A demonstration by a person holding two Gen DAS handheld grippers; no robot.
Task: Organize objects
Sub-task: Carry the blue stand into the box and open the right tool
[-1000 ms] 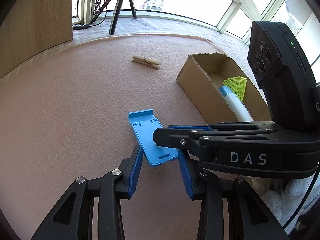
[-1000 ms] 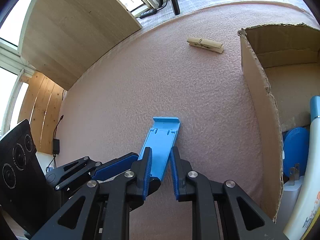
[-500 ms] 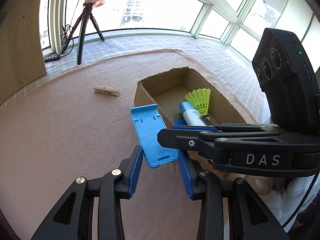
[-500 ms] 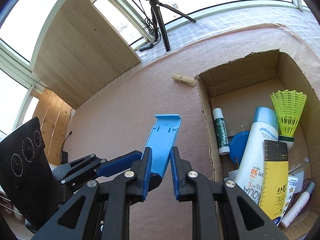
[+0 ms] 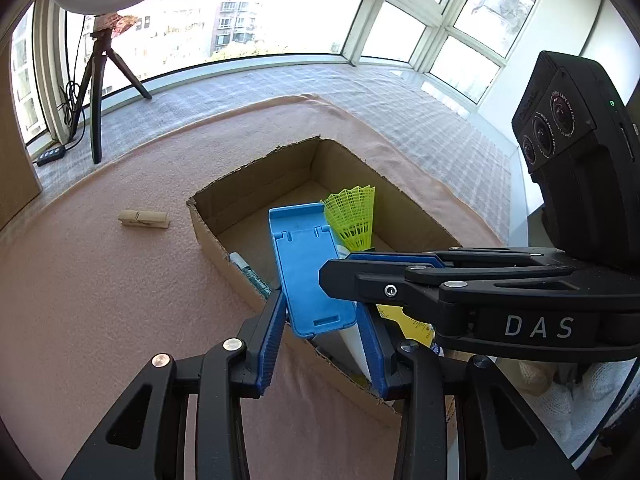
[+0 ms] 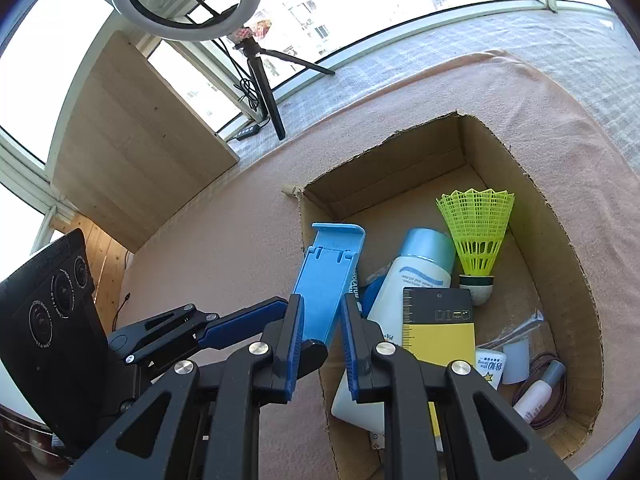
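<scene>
One pink mat (image 5: 100, 300), filling the lower left of the left wrist frame.

One cardboard box (image 6: 576, 264), open-topped, centre-right of the right wrist frame. Contents:
- one white lotion bottle (image 6: 408, 280) with a pale blue cap, lying flat;
- one black-and-yellow ruler card (image 6: 438, 328), resting over the bottle;
- one yellow-green shuttlecock (image 6: 476, 232), skirt toward the top of the frame;
- one small white tube (image 6: 534, 396) at the lower right corner;
- one coil of brown cord (image 6: 556, 408), beside the tube;
- other small items, too hidden to count.

One ring light on a tripod (image 6: 256, 56), upper left of the right wrist frame.

One blue phone stand (image 5: 308, 268), frame centre, held up over the near left wall of the box.

Two grippers. Right gripper (image 6: 322, 320): jaws clamped on the stand's thin edges. Left gripper (image 5: 320, 320): jaws to either side of the stand's lower end; whether the pads press on it cannot be told.

One wooden clothespin (image 5: 144, 219), on the mat, left of the box.
</scene>
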